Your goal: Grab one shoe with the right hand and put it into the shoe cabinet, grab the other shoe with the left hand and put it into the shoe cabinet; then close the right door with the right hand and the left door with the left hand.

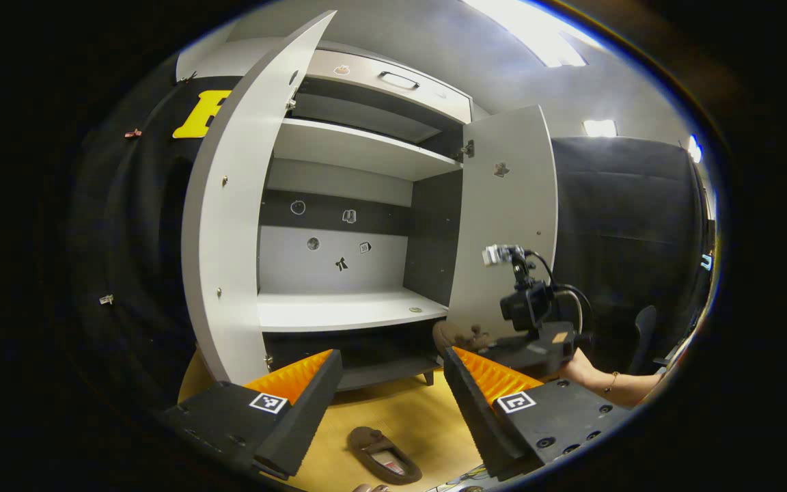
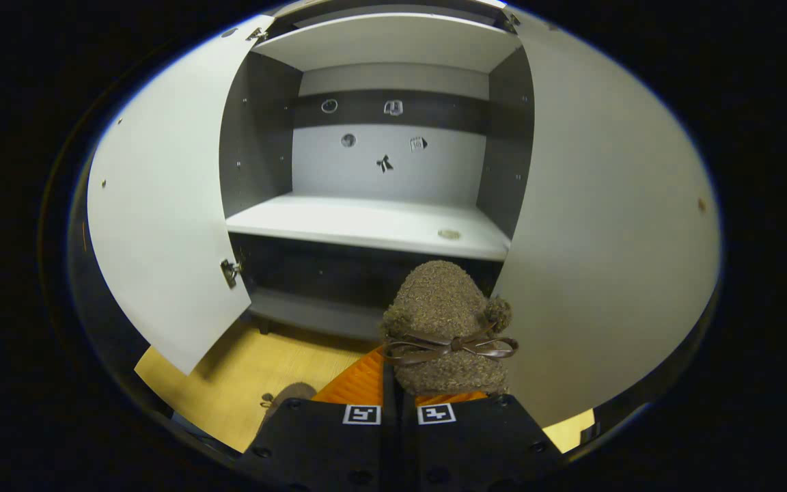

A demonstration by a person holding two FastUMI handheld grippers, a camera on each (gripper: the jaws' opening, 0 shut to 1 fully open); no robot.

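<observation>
The brown fuzzy shoe with a bow (image 2: 445, 307) is held up in front of the shoe cabinet's lower opening, toe toward the cabinet, with my right gripper (image 2: 397, 372) shut on its heel end. In the left gripper view that right gripper (image 1: 537, 324) and its shoe (image 1: 462, 336) hang by the right door's lower edge. The other brown shoe (image 1: 383, 454) lies on the wooden floor below my left gripper (image 1: 391, 359), which is open and holds nothing. That same shoe (image 2: 287, 395) peeks out at the bottom of the right gripper view.
The grey shoe cabinet (image 1: 352, 311) stands with both doors swung wide, the left door (image 1: 229, 225) and the right door (image 1: 503, 219). Its middle shelf (image 2: 366, 222) carries a small round disc (image 2: 449, 234). A drawer with a handle (image 1: 398, 80) sits on top. A forearm (image 1: 612, 386) reaches in from the right.
</observation>
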